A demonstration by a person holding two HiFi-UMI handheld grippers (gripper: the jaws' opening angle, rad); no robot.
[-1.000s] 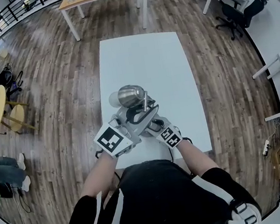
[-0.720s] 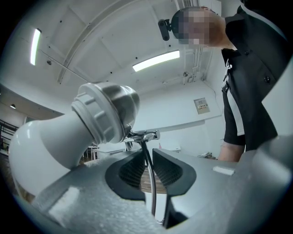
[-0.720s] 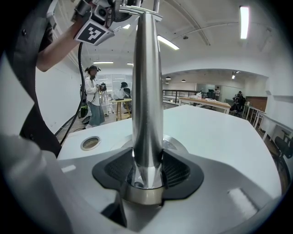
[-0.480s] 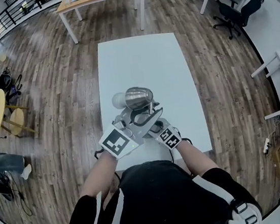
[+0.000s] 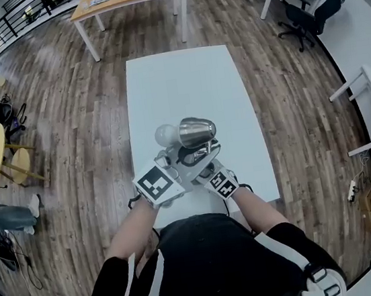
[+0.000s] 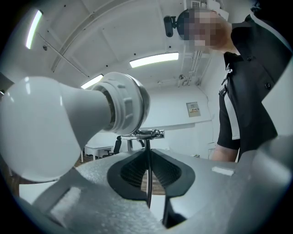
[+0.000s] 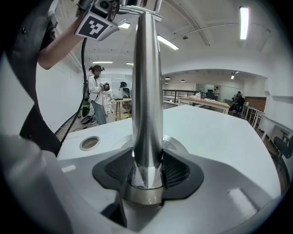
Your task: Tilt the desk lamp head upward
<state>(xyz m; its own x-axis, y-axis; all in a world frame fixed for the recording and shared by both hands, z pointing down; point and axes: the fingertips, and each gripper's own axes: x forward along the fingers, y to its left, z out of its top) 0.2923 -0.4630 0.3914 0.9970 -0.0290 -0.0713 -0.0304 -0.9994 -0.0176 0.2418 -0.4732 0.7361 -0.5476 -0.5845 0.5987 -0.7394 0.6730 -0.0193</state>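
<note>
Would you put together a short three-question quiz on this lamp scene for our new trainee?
1. The right gripper is shut on: A a mug; B the metal stem of the desk lamp; C nothing.
2. True or false: the desk lamp stands on a wooden table.
3. What white thing sticks out of the metal shade?
Key: 1 B. 2 False, it stands on the white table. 3 The bulb.
Note: the left gripper has just been closing its jaws on a thin rod of the lamp.
</note>
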